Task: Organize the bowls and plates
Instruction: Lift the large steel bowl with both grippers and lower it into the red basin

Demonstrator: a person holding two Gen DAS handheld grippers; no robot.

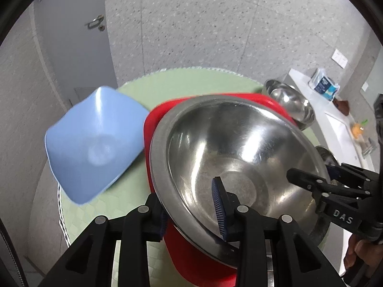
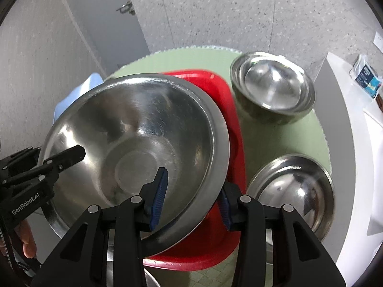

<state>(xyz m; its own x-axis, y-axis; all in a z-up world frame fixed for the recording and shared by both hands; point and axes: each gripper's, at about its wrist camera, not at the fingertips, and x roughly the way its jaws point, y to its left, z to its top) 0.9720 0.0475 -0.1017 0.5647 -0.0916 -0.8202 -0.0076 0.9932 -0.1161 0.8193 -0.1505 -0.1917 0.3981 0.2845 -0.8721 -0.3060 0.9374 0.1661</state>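
Your left gripper [image 1: 191, 209] and right gripper [image 2: 191, 199] each pinch opposite rims of the large steel bowl [image 1: 239, 148]: shiny, scuffed, tilted above the red tray [image 2: 222, 91].

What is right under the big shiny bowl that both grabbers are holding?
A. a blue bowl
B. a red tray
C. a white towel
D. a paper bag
B. The red tray shows all around the big steel bowl gripped by the left gripper and the right gripper.
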